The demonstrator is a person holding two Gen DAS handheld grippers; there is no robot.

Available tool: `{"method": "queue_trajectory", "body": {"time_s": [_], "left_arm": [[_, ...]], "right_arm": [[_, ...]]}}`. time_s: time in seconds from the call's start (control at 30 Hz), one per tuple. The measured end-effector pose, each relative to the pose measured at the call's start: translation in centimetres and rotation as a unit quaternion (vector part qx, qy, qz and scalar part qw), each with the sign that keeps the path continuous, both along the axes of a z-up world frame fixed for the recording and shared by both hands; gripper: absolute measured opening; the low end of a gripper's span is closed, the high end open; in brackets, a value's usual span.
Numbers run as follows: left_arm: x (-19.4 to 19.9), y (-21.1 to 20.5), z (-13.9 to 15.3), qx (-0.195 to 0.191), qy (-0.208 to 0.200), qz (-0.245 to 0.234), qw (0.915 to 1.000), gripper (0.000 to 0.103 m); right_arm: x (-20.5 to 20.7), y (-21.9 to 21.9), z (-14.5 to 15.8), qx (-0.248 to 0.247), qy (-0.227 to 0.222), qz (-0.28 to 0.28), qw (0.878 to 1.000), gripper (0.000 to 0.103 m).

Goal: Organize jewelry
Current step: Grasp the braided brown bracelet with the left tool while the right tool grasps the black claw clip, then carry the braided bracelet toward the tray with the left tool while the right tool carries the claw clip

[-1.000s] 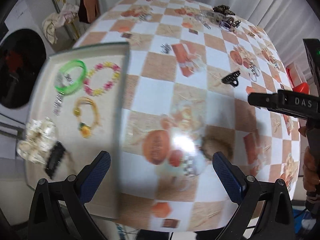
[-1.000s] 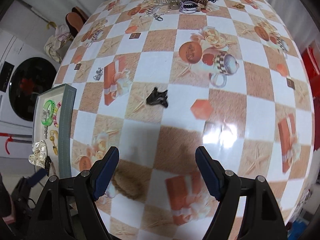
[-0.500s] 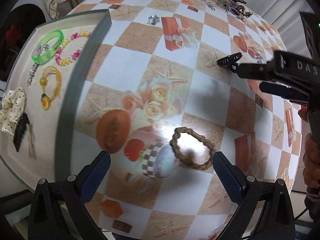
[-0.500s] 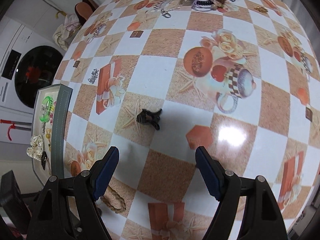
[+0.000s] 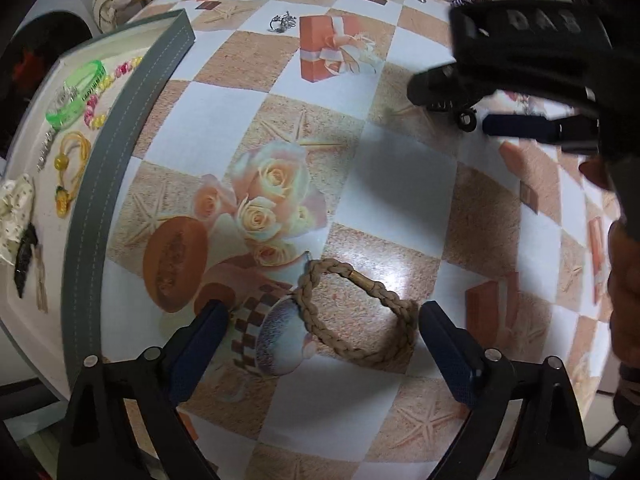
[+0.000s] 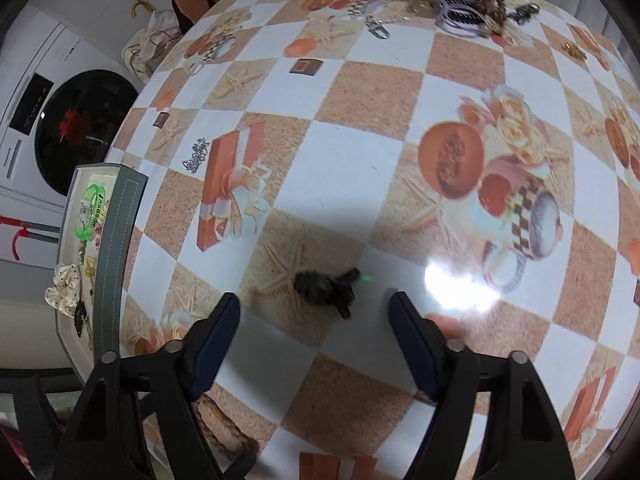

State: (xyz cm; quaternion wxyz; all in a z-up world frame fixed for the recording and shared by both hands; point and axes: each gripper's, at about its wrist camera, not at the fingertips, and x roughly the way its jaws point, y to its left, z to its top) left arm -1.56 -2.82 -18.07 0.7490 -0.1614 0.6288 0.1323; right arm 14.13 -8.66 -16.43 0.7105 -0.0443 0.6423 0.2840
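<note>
A tan braided bracelet [image 5: 356,312] lies on the checked tablecloth, between the fingertips of my open left gripper [image 5: 320,320] and nearer the right finger; the pads do not touch it. A small black hair claw [image 6: 324,286] lies just beyond the tips of my right gripper [image 6: 314,314]. Its jaws are closing and stand either side of the claw without pressing on it. In the left wrist view the right gripper's blue finger [image 5: 516,126] hovers beside the claw [image 5: 460,114]. A grey-rimmed tray [image 5: 120,128] at the left holds a green bangle [image 5: 76,92], bead bracelets, a scrunchie and a black clip.
A heap of loose jewelry [image 6: 460,4] lies along the table's far edge. A small silver chain piece [image 6: 196,156] lies near a printed gift box. A washing machine [image 6: 76,128] and a bag stand past the table's left side. A person's hand [image 5: 624,280] holds the right gripper.
Both grippers came down toward the table. The left one moved from beside the tray to over the braided bracelet. The right one closed in on the black claw and its jaws narrowed slightly.
</note>
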Motion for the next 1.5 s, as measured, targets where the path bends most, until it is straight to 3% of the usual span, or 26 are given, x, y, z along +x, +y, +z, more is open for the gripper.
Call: {"method": "queue_trajectory", "body": {"time_s": [0.2,0.27,0.3,0.33,0.4,0.47,0.5,0.73,0.87,1.07,1.5], "left_arm": [[0.2,-1.1,0.3,0.017,0.001,-0.010,0.9998,0.082],[0.2,-1.3,0.5,0.017,-0.001,-0.012,0.9998,0.073],[0.4,-1.5,0.6,0.018,-0.002,-0.013,0.9998,0.070],[0.4,-1.5,0.7,0.019,-0.004,-0.013,0.9997,0.063],[0.5,-1.8,1.0,0.018,-0.007,-0.017,0.9997,0.046],[0.9,-1.7,1.1,0.010,-0.009,-0.021,0.9997,0.020],[0.9,-1.7,1.1,0.000,-0.009,-0.020,0.9997,0.018],[0.2,0.7,2.6,-0.063,-0.033,-0.004,0.9975,0.018],[-0.1,1.4,4.0,-0.078,-0.043,0.000,0.9960,0.018],[-0.2,2.4,5.2,-0.074,-0.046,-0.003,0.9962,0.018],[-2.2,3.8,10.9,-0.038,-0.051,-0.008,0.9980,0.018]], "right_arm": [[-0.5,1.3,0.1,-0.027,-0.026,0.028,0.999,0.058],[-0.8,1.5,0.1,-0.041,-0.040,0.036,0.998,0.050],[-0.9,1.6,0.2,-0.051,-0.047,0.039,0.997,0.039],[-1.0,1.6,0.2,-0.059,-0.055,0.043,0.996,0.031],[-0.9,1.4,0.2,-0.058,-0.056,0.045,0.996,0.031],[-0.9,1.1,0.3,-0.052,-0.050,0.041,0.997,0.028],[-0.9,1.0,0.4,-0.049,-0.047,0.039,0.997,0.027],[-0.5,-1.7,1.4,-0.013,-0.009,0.006,1.000,0.027],[-0.8,-3.2,2.2,-0.004,0.006,-0.009,1.000,0.027],[-2.0,-5.2,3.8,0.003,0.026,-0.027,0.999,0.027],[-5.6,-6.8,7.4,0.013,0.045,-0.029,0.998,0.027]]}}
